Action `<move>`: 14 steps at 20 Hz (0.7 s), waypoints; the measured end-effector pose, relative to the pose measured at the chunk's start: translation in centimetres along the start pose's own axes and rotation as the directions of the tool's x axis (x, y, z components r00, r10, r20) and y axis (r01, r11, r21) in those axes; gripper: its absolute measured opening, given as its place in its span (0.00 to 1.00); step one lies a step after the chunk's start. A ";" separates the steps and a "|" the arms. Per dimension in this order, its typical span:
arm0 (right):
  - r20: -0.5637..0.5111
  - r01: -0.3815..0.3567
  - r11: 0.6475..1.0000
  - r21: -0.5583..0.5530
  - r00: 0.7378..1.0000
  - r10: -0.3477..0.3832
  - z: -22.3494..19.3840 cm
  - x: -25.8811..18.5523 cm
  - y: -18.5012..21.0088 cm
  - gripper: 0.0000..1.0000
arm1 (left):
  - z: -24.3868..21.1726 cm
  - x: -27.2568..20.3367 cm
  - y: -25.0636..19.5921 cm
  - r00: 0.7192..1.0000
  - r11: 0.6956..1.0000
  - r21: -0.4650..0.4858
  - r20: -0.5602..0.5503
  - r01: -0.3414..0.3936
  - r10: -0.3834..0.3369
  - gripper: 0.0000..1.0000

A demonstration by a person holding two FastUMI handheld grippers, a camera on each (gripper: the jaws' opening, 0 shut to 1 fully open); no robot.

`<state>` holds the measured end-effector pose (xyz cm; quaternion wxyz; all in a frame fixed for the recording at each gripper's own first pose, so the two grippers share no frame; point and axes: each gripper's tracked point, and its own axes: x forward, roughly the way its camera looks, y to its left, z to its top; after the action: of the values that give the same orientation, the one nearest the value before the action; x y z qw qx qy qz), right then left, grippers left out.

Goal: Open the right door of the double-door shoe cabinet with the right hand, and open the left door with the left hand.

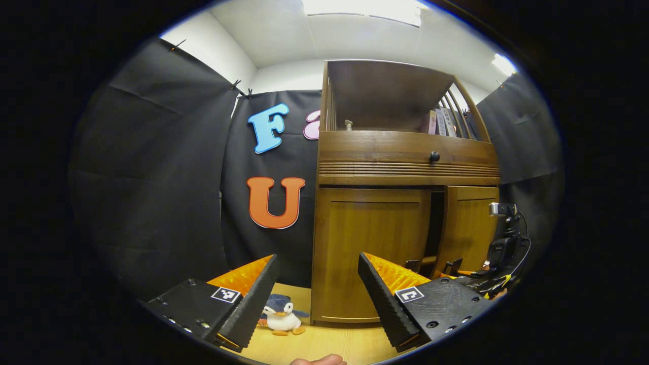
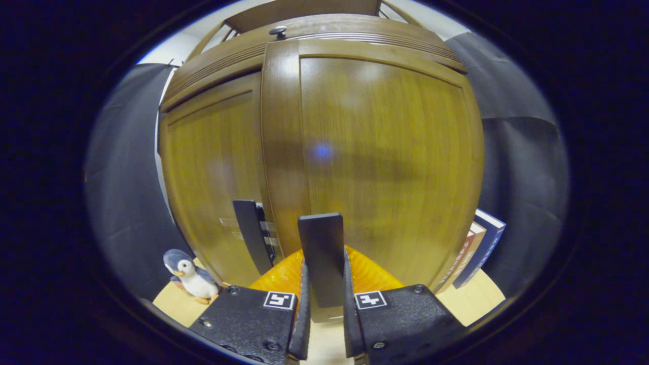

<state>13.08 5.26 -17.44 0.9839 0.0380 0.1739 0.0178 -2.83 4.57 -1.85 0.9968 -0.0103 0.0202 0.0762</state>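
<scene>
The brown wooden double-door shoe cabinet (image 1: 405, 203) stands on a pale wooden floor (image 1: 324, 344) against the black cloth wall, with an open shelf on top and a drawer with a small round black knob (image 1: 434, 156) above its two doors. In the left gripper view the cabinet's left door (image 1: 372, 253) sits flush and closed, while the right door (image 1: 469, 233) is swung a little out from the cabinet front, a dark gap showing between the two doors. The left gripper (image 1: 317, 289) hangs well in front of the cabinet's lower left corner, its jaws spread wide with nothing between them. To the cabinet's right in that view, the right gripper (image 1: 446, 266) and its black camera rig are at the foot of the right door. In the right gripper view the right gripper (image 2: 324, 304) is close against the right door (image 2: 385, 162), its two fingers drawn in tight on a flat dark upright door handle (image 2: 321, 253), both pressing its sides. A second flat dark handle (image 2: 251, 233) stands on the left door (image 2: 213, 182) just beside it. A small grey and white plush penguin (image 1: 281, 315) stands on the floor just left of the cabinet, and some upright books (image 2: 479, 248) lean at the cabinet's right side
</scene>
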 end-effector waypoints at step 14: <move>0.019 -0.035 0.999 0.028 0.999 0.035 -1.6 -7.0 -3.4 0.30 | -0.7 0.5 -3.4 0.999 0.999 -0.028 -0.042 0.025 -0.026 0.95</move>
<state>6.02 1.63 -16.85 0.9843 0.0552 0.1644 0.0323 -1.79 1.24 -2.49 0.9968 -0.0260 0.0399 0.0637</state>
